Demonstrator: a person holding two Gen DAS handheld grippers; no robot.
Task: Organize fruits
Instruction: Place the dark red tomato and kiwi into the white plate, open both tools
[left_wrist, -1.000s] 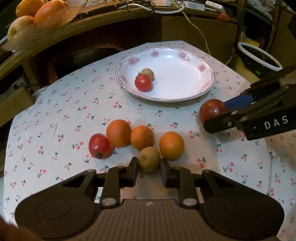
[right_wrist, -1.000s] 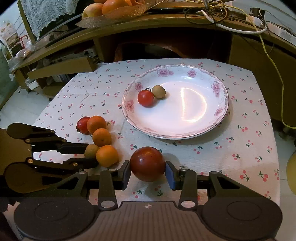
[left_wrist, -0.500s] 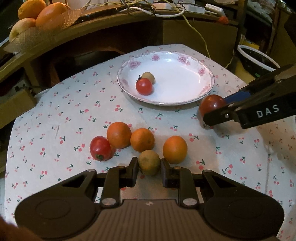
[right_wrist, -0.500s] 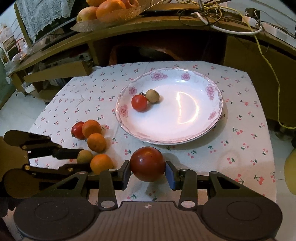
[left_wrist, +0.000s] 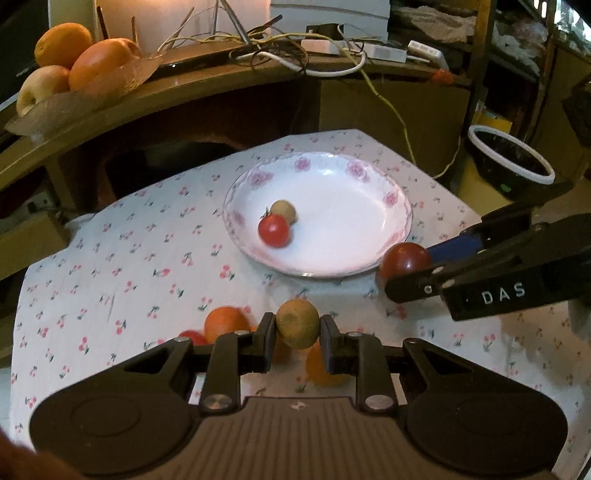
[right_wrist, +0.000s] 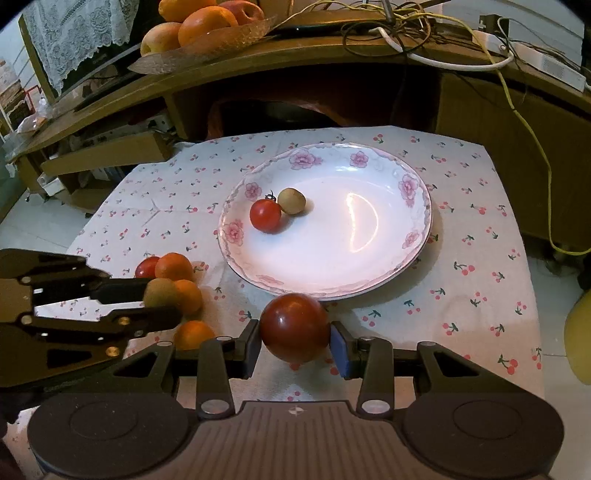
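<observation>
My left gripper (left_wrist: 297, 328) is shut on a small green-brown fruit (left_wrist: 297, 329) and holds it a little above the cloth, over the oranges (left_wrist: 226, 325). My right gripper (right_wrist: 294, 338) is shut on a dark red tomato (right_wrist: 294, 328) just in front of the near rim of the flowered white plate (right_wrist: 369, 258). On that plate lie a red tomato (right_wrist: 265, 215) and a second green-brown fruit (right_wrist: 291, 201). On the cloth at left sit three oranges (right_wrist: 173, 266) and a red tomato (right_wrist: 147, 266), partly hidden behind the left gripper (right_wrist: 159, 295).
A cherry-print cloth (right_wrist: 461, 229) covers the small table. Behind it runs a wooden shelf (right_wrist: 295, 55) with a tray of large fruit (right_wrist: 199, 26) and tangled cables (right_wrist: 406, 26). A dark white-rimmed bin (left_wrist: 511, 160) stands off the table's right side.
The left gripper has lifted the green-brown fruit off the cloth, above the oranges. The right gripper with the dark tomato has stayed where it was near the plate.
</observation>
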